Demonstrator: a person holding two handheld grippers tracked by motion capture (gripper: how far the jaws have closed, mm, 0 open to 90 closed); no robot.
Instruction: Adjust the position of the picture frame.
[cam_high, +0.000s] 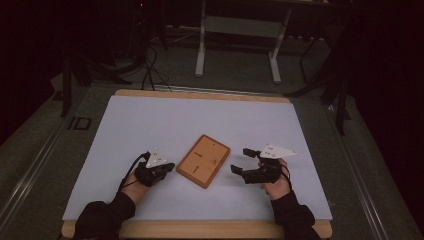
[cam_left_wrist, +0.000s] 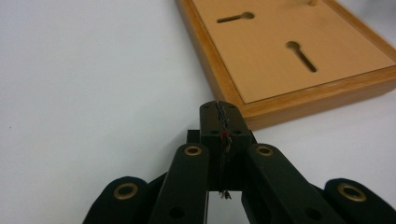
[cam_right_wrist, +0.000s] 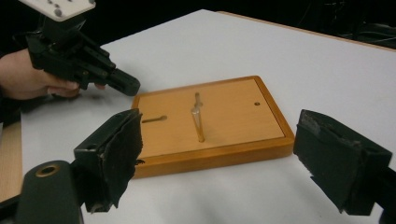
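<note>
My left tongs (cam_high: 167, 167) lie low over the table (cam_high: 150, 125), jaws pressed together on nothing, tip just beside the wooden board (cam_high: 203, 160). My right tongs (cam_high: 241, 161) gape empty, levelled at the board's other side.

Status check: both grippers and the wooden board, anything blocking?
Left gripper shut, empty, tip at board's edge. Right gripper open, empty, jaws facing wooden board. Board flat on table, thin peg in it. Nothing blocking.
</note>
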